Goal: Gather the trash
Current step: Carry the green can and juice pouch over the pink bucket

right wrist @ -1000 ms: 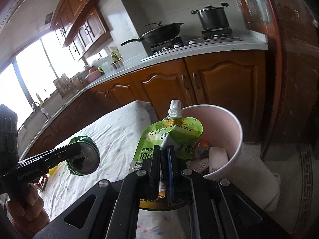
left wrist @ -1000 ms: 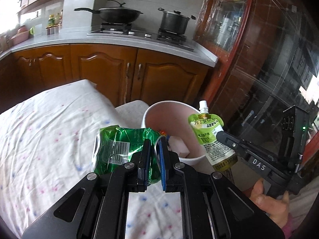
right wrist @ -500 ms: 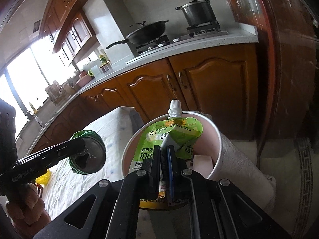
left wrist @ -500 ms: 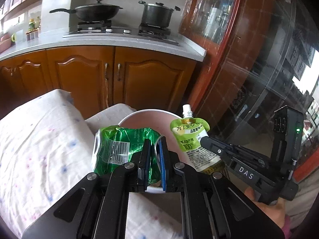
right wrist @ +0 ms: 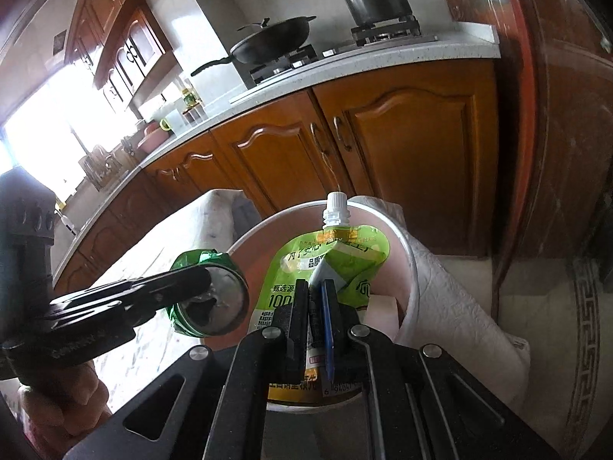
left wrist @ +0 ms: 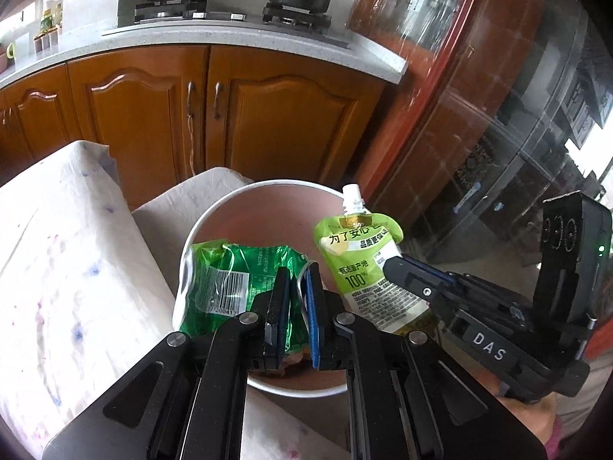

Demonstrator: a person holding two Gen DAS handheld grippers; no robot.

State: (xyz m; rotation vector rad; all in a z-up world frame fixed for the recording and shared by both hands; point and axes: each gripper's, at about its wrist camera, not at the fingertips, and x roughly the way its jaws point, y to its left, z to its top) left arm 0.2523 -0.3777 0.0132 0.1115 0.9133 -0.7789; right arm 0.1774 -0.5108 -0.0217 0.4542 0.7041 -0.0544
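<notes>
My left gripper (left wrist: 297, 274) is shut on a crushed green can (left wrist: 230, 285) and holds it over the open pink bin (left wrist: 237, 199). The can also shows in the right wrist view (right wrist: 208, 301), held at the bin's left rim. My right gripper (right wrist: 318, 287) is shut on a light-green drink pouch (right wrist: 337, 260) with a white spout, above the pink bin (right wrist: 406, 264). In the left wrist view the pouch (left wrist: 358, 264) hangs over the bin's right rim, with the right gripper (left wrist: 390, 264) pinching its lower edge.
The bin stands on white crumpled paper (right wrist: 459, 306) beside a table with a dotted white cloth (left wrist: 57, 276). Wooden kitchen cabinets (left wrist: 268, 115) with a wok and a pot on the stove are behind. A glass-fronted cabinet (left wrist: 498, 134) is at the right.
Both grippers have moved forward and to the right, from beside the bin to above its opening, with the can and the pouch still held.
</notes>
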